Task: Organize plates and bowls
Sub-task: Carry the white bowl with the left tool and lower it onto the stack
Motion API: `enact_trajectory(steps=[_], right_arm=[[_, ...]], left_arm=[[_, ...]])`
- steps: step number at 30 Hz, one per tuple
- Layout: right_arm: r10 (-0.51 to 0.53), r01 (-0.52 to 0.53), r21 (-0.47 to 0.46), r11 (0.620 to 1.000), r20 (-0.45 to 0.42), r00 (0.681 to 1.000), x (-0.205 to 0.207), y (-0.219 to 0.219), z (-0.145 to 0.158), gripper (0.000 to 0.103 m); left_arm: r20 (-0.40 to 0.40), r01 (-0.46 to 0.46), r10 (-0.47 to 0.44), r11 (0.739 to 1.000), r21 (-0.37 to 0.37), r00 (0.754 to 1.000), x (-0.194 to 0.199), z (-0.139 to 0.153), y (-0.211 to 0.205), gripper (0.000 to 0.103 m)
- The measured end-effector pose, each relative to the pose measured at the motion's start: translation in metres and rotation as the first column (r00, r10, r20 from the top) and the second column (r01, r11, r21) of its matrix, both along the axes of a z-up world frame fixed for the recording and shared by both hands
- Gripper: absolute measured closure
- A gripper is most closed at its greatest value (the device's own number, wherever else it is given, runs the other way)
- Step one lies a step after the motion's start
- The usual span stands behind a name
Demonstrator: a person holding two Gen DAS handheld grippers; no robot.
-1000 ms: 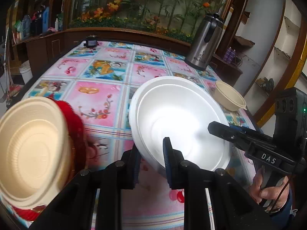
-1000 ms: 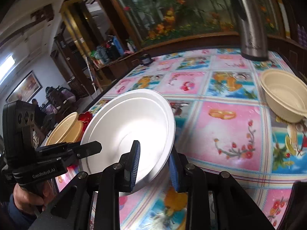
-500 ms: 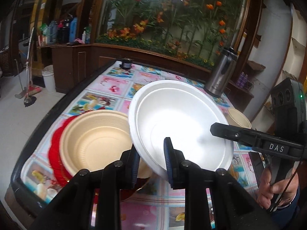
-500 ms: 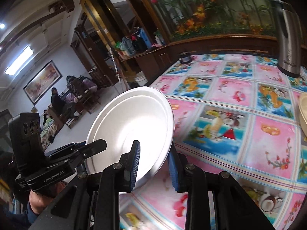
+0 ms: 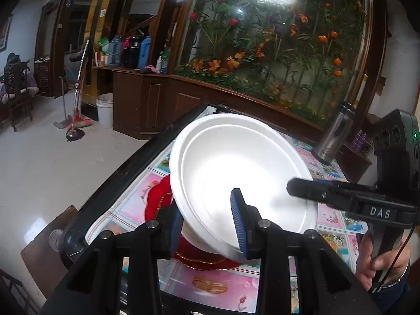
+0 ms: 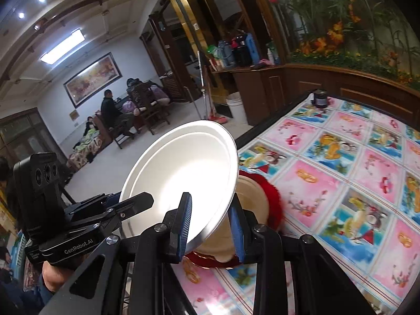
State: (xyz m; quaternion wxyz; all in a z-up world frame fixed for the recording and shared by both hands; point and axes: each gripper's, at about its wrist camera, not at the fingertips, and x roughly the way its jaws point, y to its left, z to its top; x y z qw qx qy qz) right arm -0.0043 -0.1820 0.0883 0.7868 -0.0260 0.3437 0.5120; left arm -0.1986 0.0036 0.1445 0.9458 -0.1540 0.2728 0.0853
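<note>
While both claws tilt downward, the left claw (image 5: 207,223) is opening around the white plate's (image 5: 236,173) near rim; the right claw (image 6: 210,223) clamps its opposite edge, frame centre. Only the right view shows the beige bowl (image 6: 252,199) on a red plate (image 6: 273,197) below, on the counter (image 6: 341,162).

The white plate (image 5: 244,168) looks like matt foam; beside it, the flowered tablecloth (image 6: 341,173) is glossy, perhaps plastic.

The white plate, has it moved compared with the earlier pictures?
Yes. The white plate was over the middle of the table; now it hangs above the red plate at the table's edge.
</note>
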Motion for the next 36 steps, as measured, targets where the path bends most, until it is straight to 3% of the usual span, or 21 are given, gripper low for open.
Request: enact_trajectory(steps=[8,13,36], right_arm=[[0.038,-0.038,0.007,0.999,-0.059,0.997,0.005,0.003,-0.011,0.072],[0.060,-0.059,0.009,0.998,-0.065,0.996,-0.001,0.006,-0.010,0.072],[-0.024,0.020,-0.036,0.999,-0.114,0.993,0.032,0.006,-0.033,0.072]], left_arm=[[-0.013,-0.012,0.012,1.000,0.016,1.000,0.000,-0.006,-0.002,0.070],[-0.036,-0.027,0.026,1.000,-0.011,0.999,0.005,-0.016,0.002,0.070],[-0.101,-0.010,0.007,1.000,-0.024,0.995,0.044,-0.041,-0.001,0.070]])
